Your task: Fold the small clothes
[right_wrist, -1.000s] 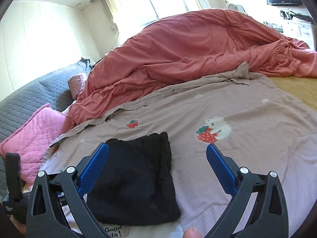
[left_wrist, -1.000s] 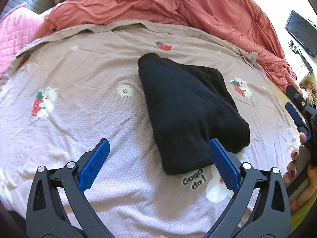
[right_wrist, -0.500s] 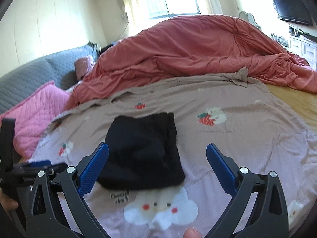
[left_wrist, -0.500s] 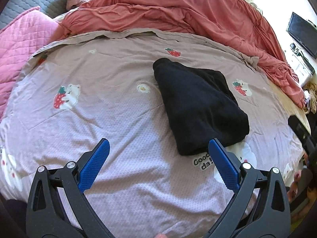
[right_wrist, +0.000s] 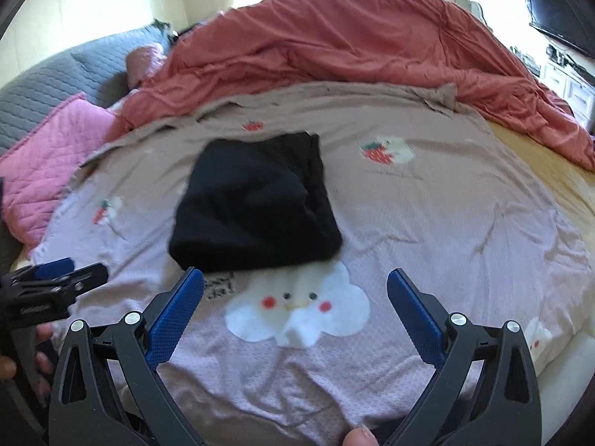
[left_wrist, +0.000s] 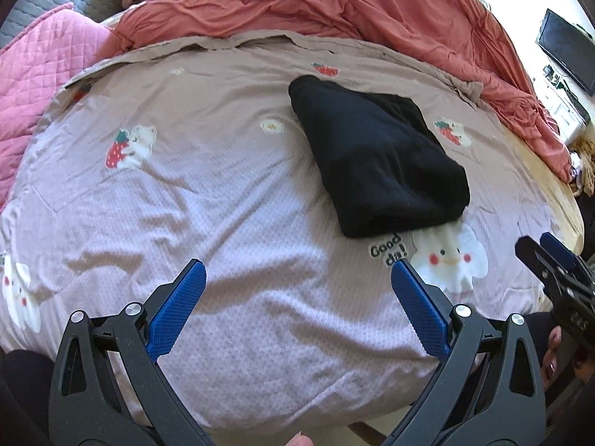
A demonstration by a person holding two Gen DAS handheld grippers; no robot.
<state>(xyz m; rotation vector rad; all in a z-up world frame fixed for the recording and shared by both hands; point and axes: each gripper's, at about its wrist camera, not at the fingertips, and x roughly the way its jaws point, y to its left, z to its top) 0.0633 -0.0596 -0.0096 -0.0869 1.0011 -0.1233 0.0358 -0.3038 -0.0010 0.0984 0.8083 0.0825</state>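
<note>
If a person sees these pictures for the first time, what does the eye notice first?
First comes the folded black garment, dark against the pale printed blanket, lying just beyond its white cloud face. Next come the open blue-padded left gripper and right gripper in the foreground, both empty. Behind, a rumpled red duvet fills the background.

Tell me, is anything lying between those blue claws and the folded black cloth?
Nothing visible. Only bare printed bedsheet separates the open left claw and open right claw from the black cloth. The red duvet is heaped beyond it.
</note>
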